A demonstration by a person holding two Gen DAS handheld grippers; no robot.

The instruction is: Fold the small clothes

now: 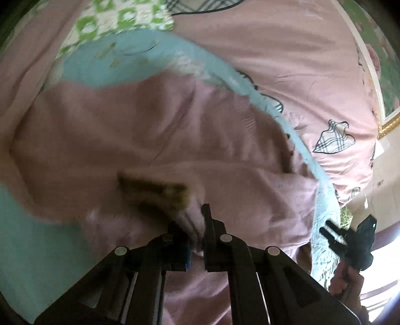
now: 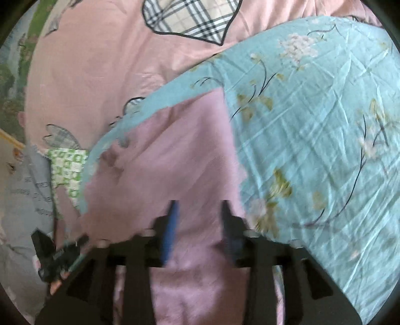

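1. A pink bedspread [image 2: 100,62] with plaid heart and shell patches covers the bed and fills the far part of both wrist views.
2. Over it lies a light blue floral sheet [image 2: 312,125], creased, running from the near right across to the far left in the right wrist view.
3. On the blue sheet rests the mauve garment [image 1: 150,130], a soft rumpled piece with folds across it; in the right wrist view its straight right edge lies against the floral print.
4. A green-and-white checked cloth [image 1: 120,20] sits beyond the blue sheet at the far left of the left wrist view.
5. The left gripper [image 1: 195,225] is at the near edge of the garment, its jaws drawn together and pinching a bunched fold of the mauve fabric just beside a blurred brownish label [image 1: 155,190].
6. The right gripper [image 2: 200,215] hangs over the near part of the same garment, jaws standing apart with mauve cloth showing between them; the pads do not press on it, and the view is smeared.
7. In the left wrist view, a hand [image 1: 347,282] holds the other gripper at the near right edge.
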